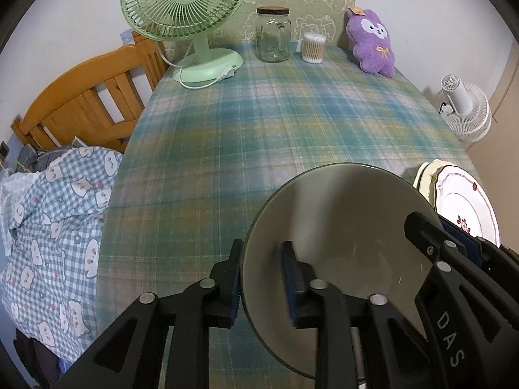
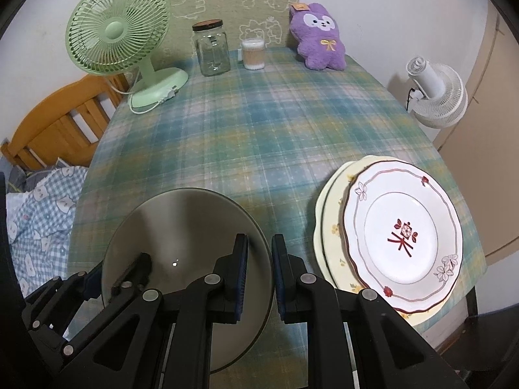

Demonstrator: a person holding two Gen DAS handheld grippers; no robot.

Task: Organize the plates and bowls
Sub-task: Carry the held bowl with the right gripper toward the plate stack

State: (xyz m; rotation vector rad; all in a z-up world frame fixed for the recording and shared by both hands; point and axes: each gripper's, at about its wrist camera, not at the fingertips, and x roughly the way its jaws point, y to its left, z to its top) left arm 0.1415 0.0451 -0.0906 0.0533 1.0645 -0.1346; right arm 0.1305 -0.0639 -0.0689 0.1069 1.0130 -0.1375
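The wide, shallow grey-green ceramic bowl (image 1: 340,227) sits on the blue-green plaid tablecloth (image 1: 259,123), with both black two-finger grippers on its rim from opposite sides. The left gripper (image 1: 262,278) straddles the bowl's left edge — one blue-padded finger outside the wall, the other inside — and a sliver of gap shows between pads and rim, so the jaws stand slightly spread rather than pinching. The right gripper (image 2: 259,275) has its pads set closely either side of the bowl's right rim, pinching it.

Just right of the right gripper lies a stack of plates: a white scalloped plate with red flower motifs (image 2: 402,236) resting on a pale yellow plate (image 2: 331,214). Well ahead of both grippers, at the table's far end, stand a mint-green desk fan (image 2: 120,32), a clear glass jar with a dark lid (image 2: 211,48), a tub of cotton swabs (image 2: 253,53) and a purple plush toy (image 2: 319,35).
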